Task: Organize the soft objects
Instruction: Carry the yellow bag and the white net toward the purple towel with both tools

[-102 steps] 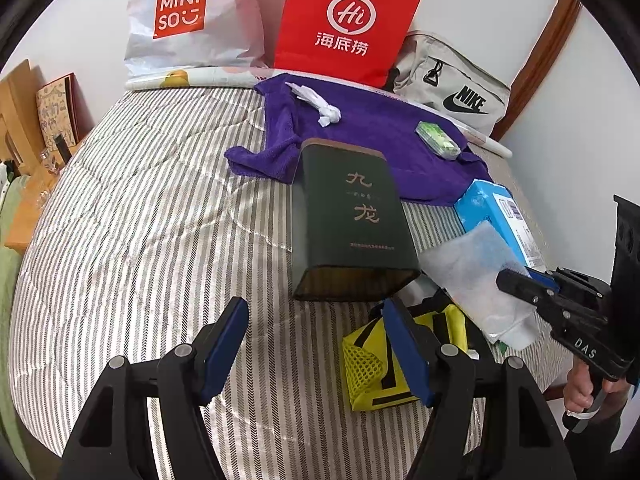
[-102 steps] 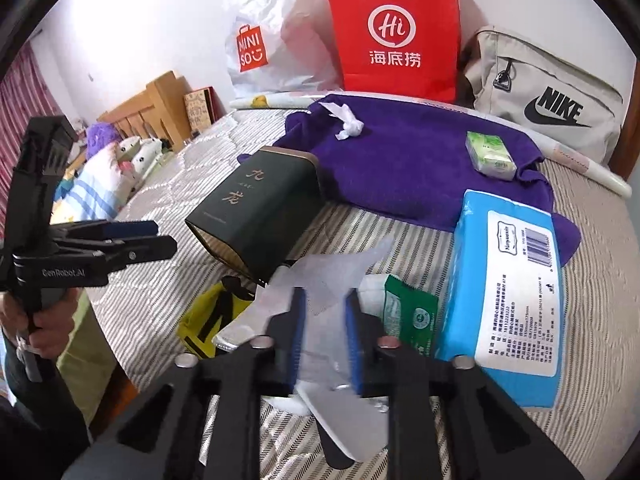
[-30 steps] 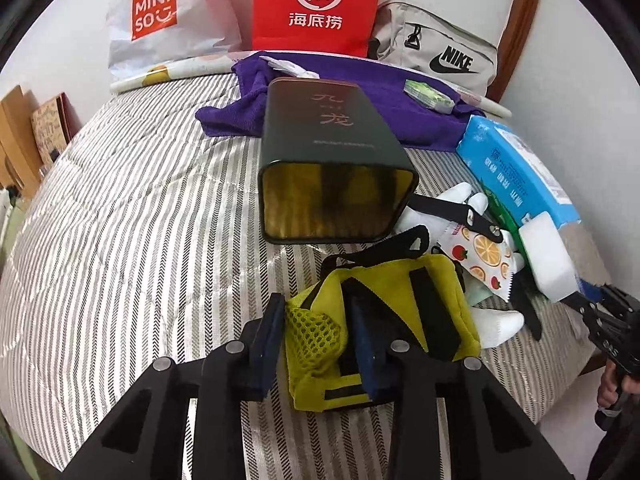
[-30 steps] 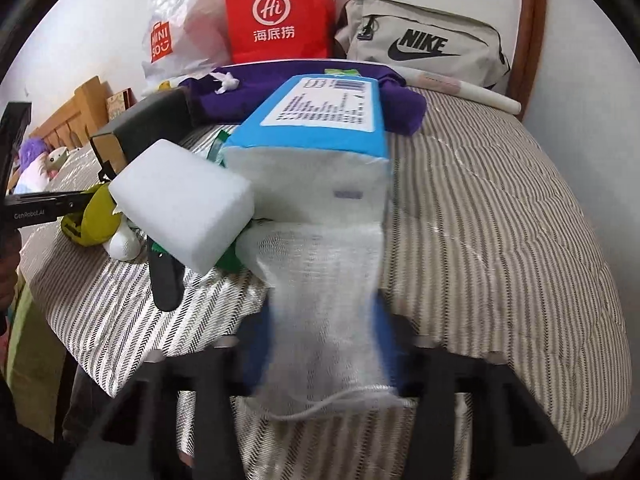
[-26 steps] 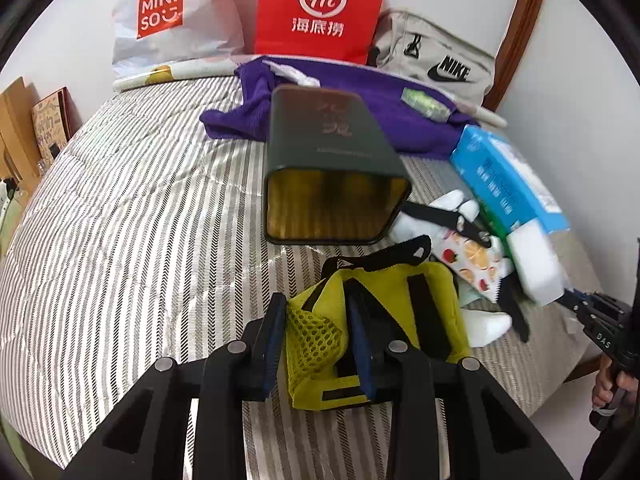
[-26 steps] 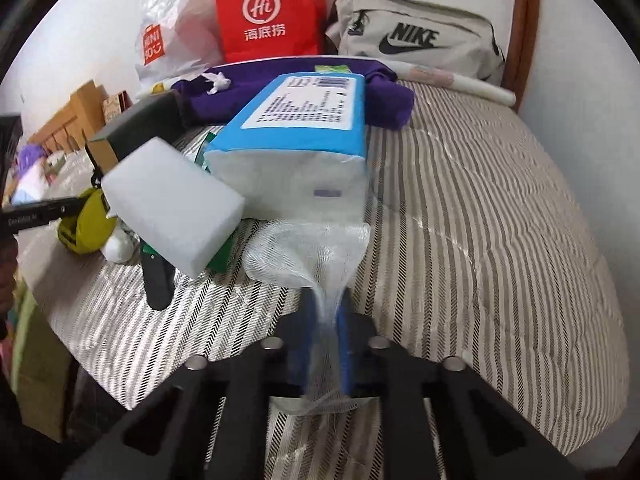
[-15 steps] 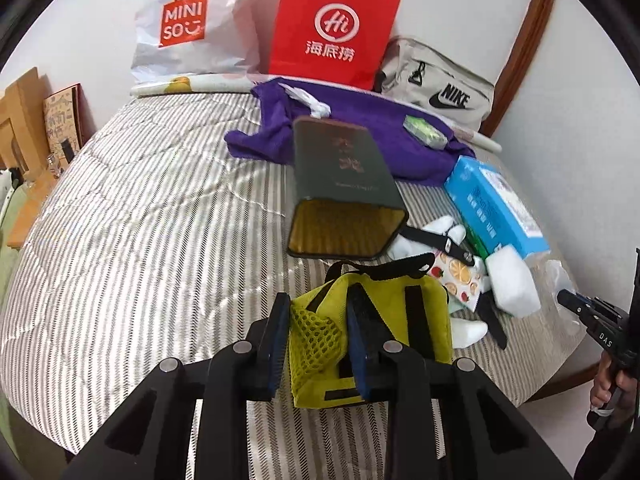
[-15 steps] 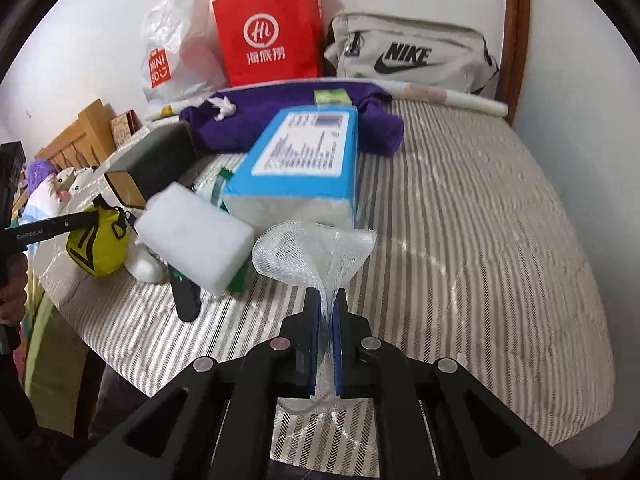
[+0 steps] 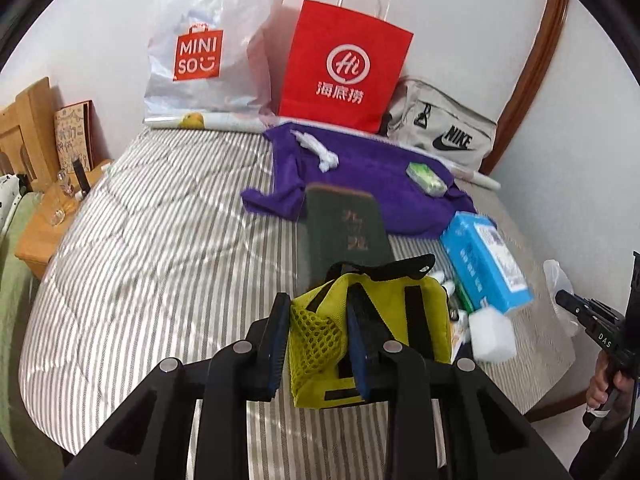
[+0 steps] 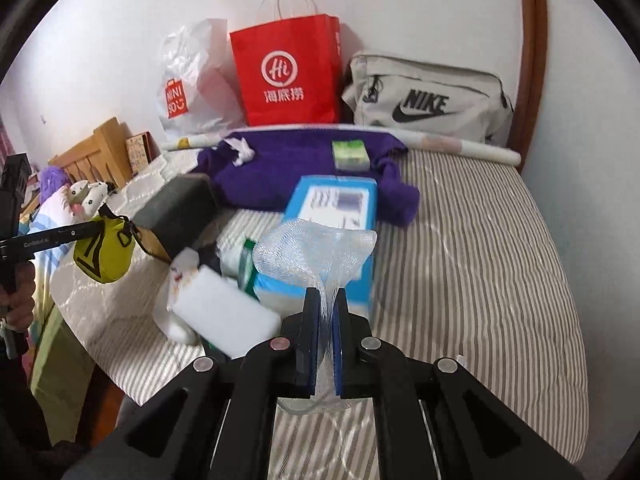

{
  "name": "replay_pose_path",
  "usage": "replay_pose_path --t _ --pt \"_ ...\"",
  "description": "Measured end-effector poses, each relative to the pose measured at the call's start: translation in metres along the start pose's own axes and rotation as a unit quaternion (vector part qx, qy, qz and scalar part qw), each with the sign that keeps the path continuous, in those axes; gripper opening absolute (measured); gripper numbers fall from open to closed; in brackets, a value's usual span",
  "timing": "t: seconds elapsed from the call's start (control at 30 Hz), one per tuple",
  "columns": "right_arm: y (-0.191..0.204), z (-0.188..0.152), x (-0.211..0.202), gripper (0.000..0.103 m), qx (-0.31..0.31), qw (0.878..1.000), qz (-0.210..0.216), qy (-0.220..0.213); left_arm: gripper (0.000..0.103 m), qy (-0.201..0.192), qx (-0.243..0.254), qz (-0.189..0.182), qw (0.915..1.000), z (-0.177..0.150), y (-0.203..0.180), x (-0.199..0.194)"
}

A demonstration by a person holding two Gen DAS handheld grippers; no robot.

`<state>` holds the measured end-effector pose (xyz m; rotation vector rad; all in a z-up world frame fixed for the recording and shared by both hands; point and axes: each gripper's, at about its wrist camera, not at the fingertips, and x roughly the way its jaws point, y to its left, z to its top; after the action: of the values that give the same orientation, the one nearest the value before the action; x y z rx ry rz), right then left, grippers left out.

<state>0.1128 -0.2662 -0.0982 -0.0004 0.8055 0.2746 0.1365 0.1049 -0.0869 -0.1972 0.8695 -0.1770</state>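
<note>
My left gripper (image 9: pixel 316 308) is shut on the mesh side of a yellow pouch with black straps (image 9: pixel 384 320), which hangs above the striped bed (image 9: pixel 160 264). The right wrist view shows that pouch (image 10: pixel 104 256) dangling at the far left. My right gripper (image 10: pixel 326 300) is shut on a thin white mesh net (image 10: pixel 316 248), which fans out above its blue pads. From the left wrist view the right gripper (image 9: pixel 560 296) is at the right edge with the net (image 9: pixel 558 276) on it. A white foam block (image 10: pixel 224 312) and a blue tissue pack (image 10: pixel 332 208) lie below the net.
A dark green tin (image 9: pixel 344 232) lies on its side mid-bed in front of a purple towel (image 9: pixel 372 168). A red paper bag (image 9: pixel 344 64), a white plastic bag (image 9: pixel 204 52) and a grey Nike bag (image 9: pixel 444 132) stand along the wall. A wooden nightstand (image 9: pixel 40 236) is at the left.
Both grippers have risen. The yellow pouch came up off the bed with the left one. The right jaws closed on the white net and lifted it clear of the tissue pack.
</note>
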Motion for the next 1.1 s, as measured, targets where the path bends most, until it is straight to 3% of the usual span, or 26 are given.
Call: replay_pose_path --t 0.4,0.73,1.1 --pt "-0.003 0.060 0.025 0.006 0.005 0.999 0.037 -0.017 0.026 -0.008 -0.003 0.013 0.9999 0.053 -0.002 0.014" --pt "-0.013 0.105 0.055 0.006 0.002 0.999 0.044 -0.023 0.026 -0.003 -0.014 0.010 0.9999 0.094 -0.007 0.042" --pt "-0.032 0.139 0.111 0.006 0.013 0.999 0.047 0.006 0.026 0.014 -0.022 0.009 0.9996 0.136 -0.006 0.090"
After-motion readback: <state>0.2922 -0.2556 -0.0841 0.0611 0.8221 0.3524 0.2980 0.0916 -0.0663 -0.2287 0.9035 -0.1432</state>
